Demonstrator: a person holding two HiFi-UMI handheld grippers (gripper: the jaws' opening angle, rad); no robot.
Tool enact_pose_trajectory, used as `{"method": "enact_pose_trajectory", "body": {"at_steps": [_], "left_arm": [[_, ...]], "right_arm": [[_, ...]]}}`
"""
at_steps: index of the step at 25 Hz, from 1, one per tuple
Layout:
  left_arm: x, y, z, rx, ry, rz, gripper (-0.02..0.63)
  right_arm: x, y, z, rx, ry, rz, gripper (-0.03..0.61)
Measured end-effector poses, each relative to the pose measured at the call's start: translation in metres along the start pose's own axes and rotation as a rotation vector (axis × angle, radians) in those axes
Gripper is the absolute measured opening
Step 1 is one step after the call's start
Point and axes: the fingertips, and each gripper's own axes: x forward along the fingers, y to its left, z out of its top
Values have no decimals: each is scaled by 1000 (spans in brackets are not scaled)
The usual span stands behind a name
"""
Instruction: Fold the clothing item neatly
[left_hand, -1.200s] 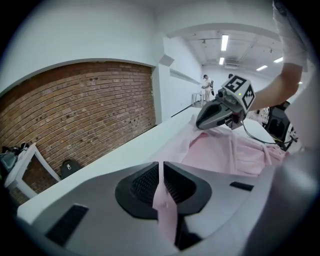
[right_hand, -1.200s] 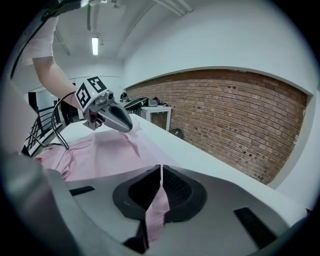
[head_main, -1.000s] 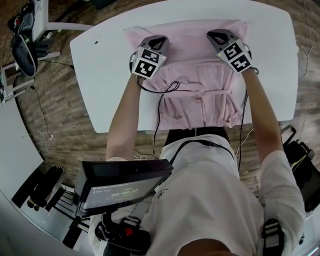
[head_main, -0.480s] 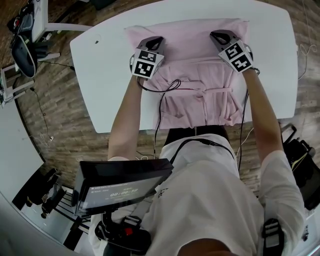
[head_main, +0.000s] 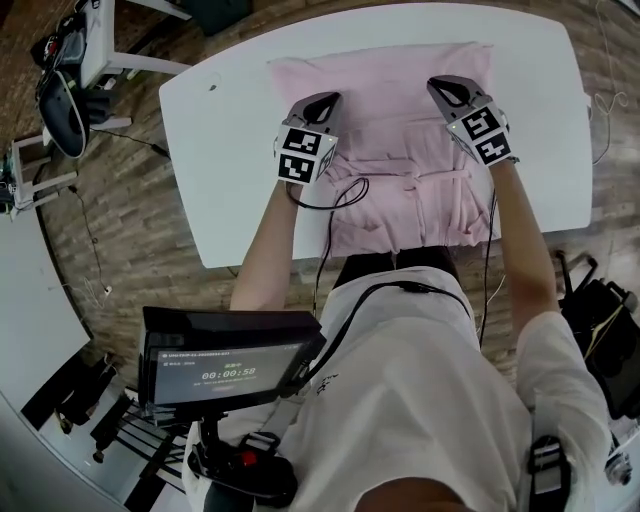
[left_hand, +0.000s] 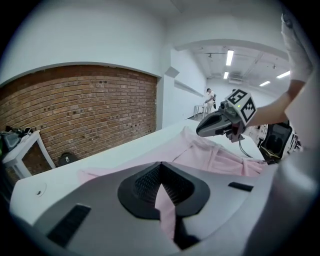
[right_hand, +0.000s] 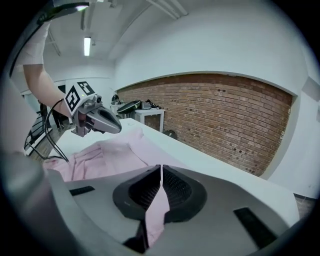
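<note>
Black-framed screen (head_main: 225, 365) at my chest, nearest of all. Next comes the white table (head_main: 225, 190). The pink garment (head_main: 400, 215) lies on it, near hem at the table edge just in front of me, creased, with a thin tie across it. A black cable (head_main: 340, 203) loops over its left part.

Further in, my left gripper (head_main: 322, 100) is clamped on a pinch of the garment. A strip of pink runs up between the ribbed pads, which meet above it. My right gripper (head_main: 445, 85) is likewise closed on a fold, the cloth thin between its pads. Both hold at about the same depth on the table, well apart. The left is near the garment's left edge and the right near its right edge.

Beyond the jaws the garment lies smoother, and its far edge stops short of the table's far rim. Past the table there is wood floor (head_main: 120, 230), and the gripper views show a brick wall (left_hand: 85, 105).
</note>
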Motion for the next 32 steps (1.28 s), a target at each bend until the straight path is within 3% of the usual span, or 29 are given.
{"method": "enact_pose_trajectory", "body": {"at_steps": [9,16,24,32], "left_arm": [[-74,-43,15,-18,-106,-14,3],[-118,-70,23,-56,-197,-58,3],[-137,-97,8,-60,-195,-58,3],[-144,-154,-11,-99,-191,-57,3]], "right_arm": [[-74,52,23,44,-85,-56,17],[-122,90,16,106,-121,-123,17],[-152,112,6,122,-133,-146,17],[-182,132,-12,94,-167,-98,17]]}}
